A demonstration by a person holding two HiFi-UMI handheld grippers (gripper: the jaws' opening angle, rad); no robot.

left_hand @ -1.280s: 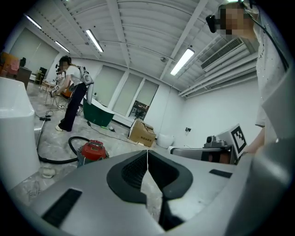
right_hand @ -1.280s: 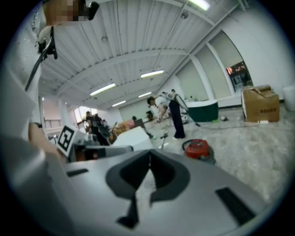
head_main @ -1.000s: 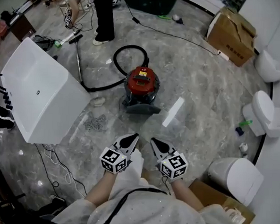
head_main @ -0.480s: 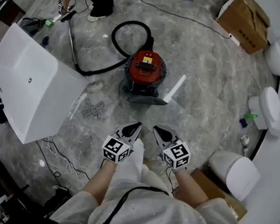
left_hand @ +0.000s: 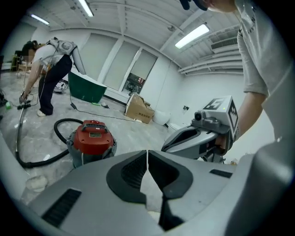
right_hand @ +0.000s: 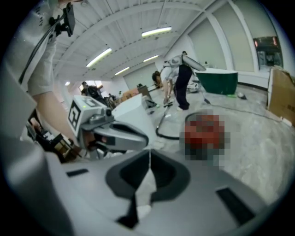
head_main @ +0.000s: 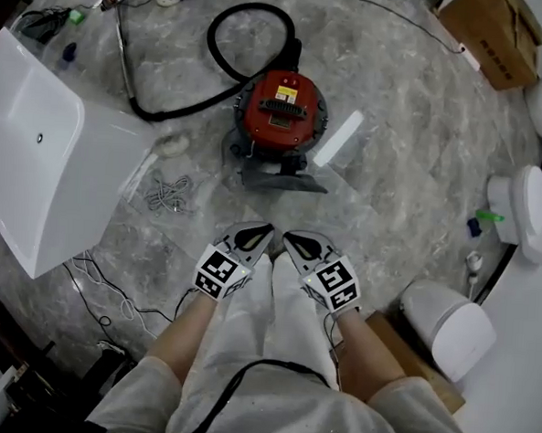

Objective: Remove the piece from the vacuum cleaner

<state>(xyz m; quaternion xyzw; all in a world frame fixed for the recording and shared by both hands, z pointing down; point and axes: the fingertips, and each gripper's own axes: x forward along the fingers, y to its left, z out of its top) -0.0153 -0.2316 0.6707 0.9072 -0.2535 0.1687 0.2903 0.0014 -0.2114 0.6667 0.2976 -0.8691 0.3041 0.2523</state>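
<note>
Left hand-held gripper [head_main: 257, 229]: clenched, empty.
Right hand-held gripper [head_main: 294, 239]: clenched, empty.
Vacuum cleaner [head_main: 279, 113]: upper middle, well apart from us.
Risk: shut jaws cannot grab, so we would just bump it.

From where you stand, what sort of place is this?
Probably a bathroom-fixtures showroom or storeroom: a white bathtub sits on the polished stone floor, toilets stand along one side, and a cardboard box sits nearby.

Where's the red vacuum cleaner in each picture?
Head view: the red vacuum cleaner is on the floor, upper middle.
Left gripper view: left of middle.
Right gripper view: right of middle, under a blurred patch.
Shared landmark: the black hose curling beside it.
</note>
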